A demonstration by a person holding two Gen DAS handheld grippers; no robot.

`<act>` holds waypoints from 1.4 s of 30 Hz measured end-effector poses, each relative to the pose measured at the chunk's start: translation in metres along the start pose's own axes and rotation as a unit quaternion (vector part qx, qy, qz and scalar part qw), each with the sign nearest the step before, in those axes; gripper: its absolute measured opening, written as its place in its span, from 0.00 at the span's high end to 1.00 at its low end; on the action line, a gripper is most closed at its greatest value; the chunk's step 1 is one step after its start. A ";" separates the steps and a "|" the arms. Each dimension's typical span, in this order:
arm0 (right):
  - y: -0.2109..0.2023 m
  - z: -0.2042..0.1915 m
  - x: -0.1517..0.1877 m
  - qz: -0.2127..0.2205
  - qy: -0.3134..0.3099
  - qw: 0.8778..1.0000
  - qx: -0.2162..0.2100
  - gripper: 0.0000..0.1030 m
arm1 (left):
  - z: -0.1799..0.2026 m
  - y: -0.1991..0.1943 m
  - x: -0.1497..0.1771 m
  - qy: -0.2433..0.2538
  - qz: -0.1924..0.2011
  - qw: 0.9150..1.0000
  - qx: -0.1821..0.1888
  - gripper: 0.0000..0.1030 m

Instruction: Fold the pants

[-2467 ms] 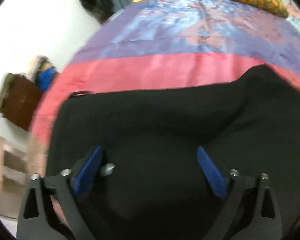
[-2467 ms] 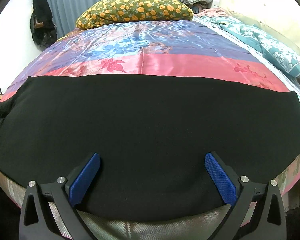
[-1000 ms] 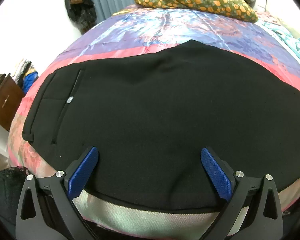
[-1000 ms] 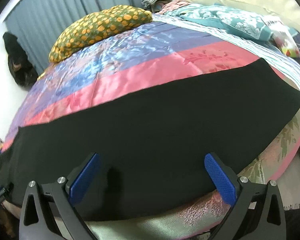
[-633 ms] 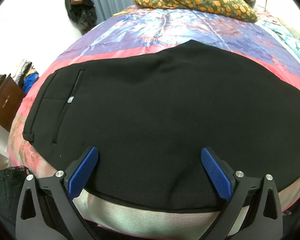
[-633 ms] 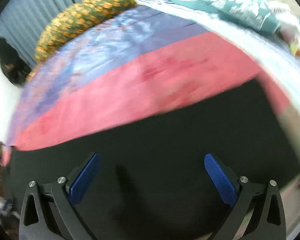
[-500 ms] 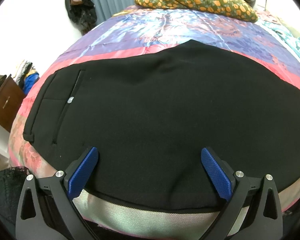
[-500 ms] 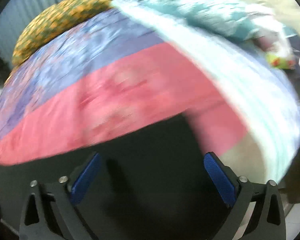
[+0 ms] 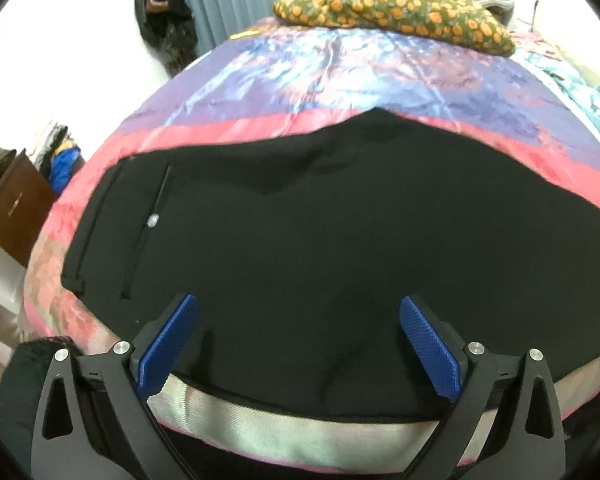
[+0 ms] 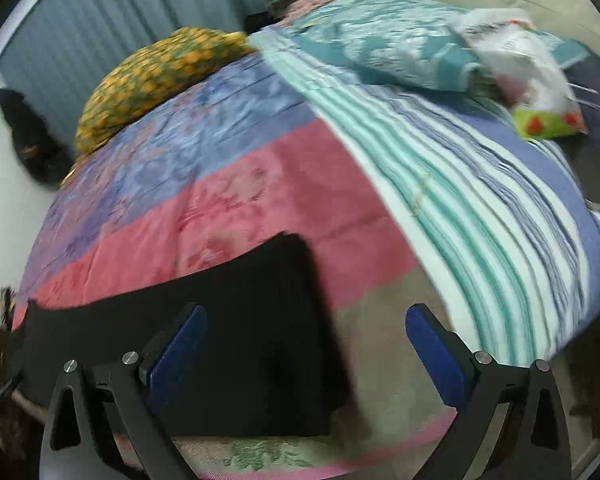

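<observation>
Black pants (image 9: 300, 240) lie flat across the near edge of a bed with a pink and purple satin cover (image 9: 340, 80). Their waistband, pocket slit and a small button (image 9: 153, 220) sit at the left in the left wrist view. My left gripper (image 9: 298, 340) is open and empty, hovering just above the seat of the pants. In the right wrist view the hem end of the pants (image 10: 260, 320) lies under my right gripper (image 10: 304, 352), which is open and empty; the hem edge falls between its fingers.
A green pillow with orange spots (image 9: 388, 0) lies at the head of the bed. A teal floral quilt (image 10: 380, 40), a striped sheet (image 10: 480, 200) and a white plastic bag (image 10: 528, 76) lie to the right. A brown cabinet (image 9: 12, 208) stands left of the bed.
My right gripper has swung right along the pants to the hem end, with motion blur. My left gripper has barely moved. Both stay open.
</observation>
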State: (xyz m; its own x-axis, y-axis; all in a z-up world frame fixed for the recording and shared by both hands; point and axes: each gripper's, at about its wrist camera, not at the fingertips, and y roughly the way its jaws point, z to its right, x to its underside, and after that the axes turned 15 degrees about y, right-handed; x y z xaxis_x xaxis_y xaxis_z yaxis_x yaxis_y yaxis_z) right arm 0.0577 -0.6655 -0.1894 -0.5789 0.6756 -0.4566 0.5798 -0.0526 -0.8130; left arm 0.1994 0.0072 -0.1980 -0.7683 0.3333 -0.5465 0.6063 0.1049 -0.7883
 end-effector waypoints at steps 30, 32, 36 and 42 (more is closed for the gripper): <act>0.013 -0.015 0.015 -0.125 0.146 0.945 -0.264 0.88 | -0.010 0.007 0.015 -0.058 -0.026 0.998 0.018 0.02; 0.010 -0.040 0.027 -0.133 0.155 0.930 -0.304 0.89 | -0.013 0.007 0.016 -0.065 -0.023 0.997 0.026 0.02; 0.014 -0.102 0.061 -0.160 0.155 0.903 -0.367 0.89 | -0.021 0.004 0.016 -0.079 -0.008 0.996 0.040 0.02; 0.053 -0.216 0.118 -0.202 0.171 0.865 -0.426 0.89 | -0.038 0.005 0.020 -0.118 0.002 0.991 0.069 0.02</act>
State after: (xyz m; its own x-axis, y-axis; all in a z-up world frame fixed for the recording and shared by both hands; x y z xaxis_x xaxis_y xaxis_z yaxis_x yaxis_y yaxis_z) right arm 0.1441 -0.4300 -0.2081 -0.7141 0.6979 0.0548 0.6663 0.7016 -0.2526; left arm 0.1949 0.0504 -0.2023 -0.8027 0.1026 -0.5875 0.5879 -0.0297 -0.8084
